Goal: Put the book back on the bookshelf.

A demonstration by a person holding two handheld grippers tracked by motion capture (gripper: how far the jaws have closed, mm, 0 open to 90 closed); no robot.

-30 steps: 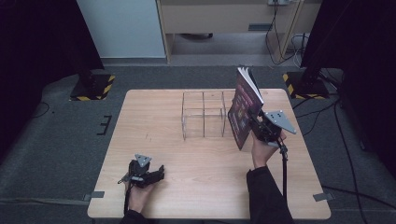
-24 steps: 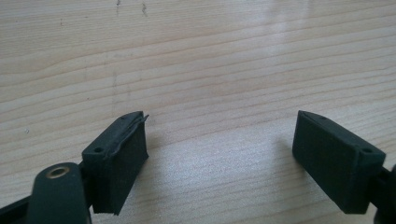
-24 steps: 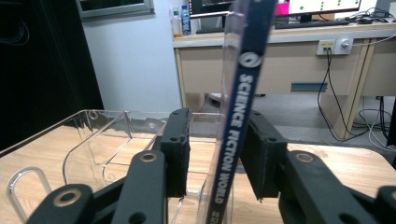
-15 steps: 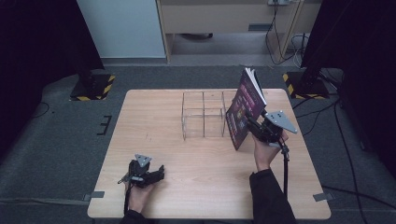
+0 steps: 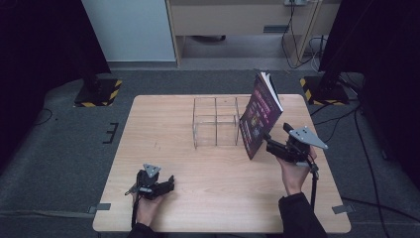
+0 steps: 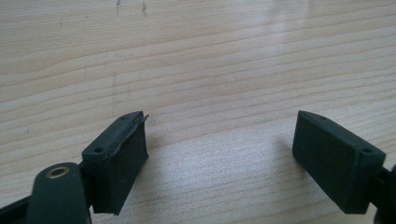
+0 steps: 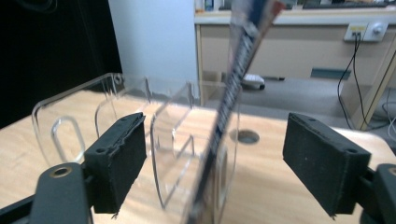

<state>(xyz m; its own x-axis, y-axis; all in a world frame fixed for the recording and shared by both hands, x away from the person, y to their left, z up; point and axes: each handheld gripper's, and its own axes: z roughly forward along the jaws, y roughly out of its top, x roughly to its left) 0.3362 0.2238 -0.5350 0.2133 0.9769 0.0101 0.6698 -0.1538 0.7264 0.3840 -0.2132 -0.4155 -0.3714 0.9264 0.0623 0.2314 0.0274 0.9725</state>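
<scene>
Right gripper view: blurred book [image 7: 233, 93] between seemingly parted jaws.

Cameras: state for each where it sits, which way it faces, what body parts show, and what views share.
High view: above the person's side, facing forward and down on the table; both forearms, hands, left tongs and right tongs.
Left gripper view: on the left tongs, facing bare tabletop.
Right gripper view: on the right tongs, facing the book and clear rack, shared with high view.
</scene>
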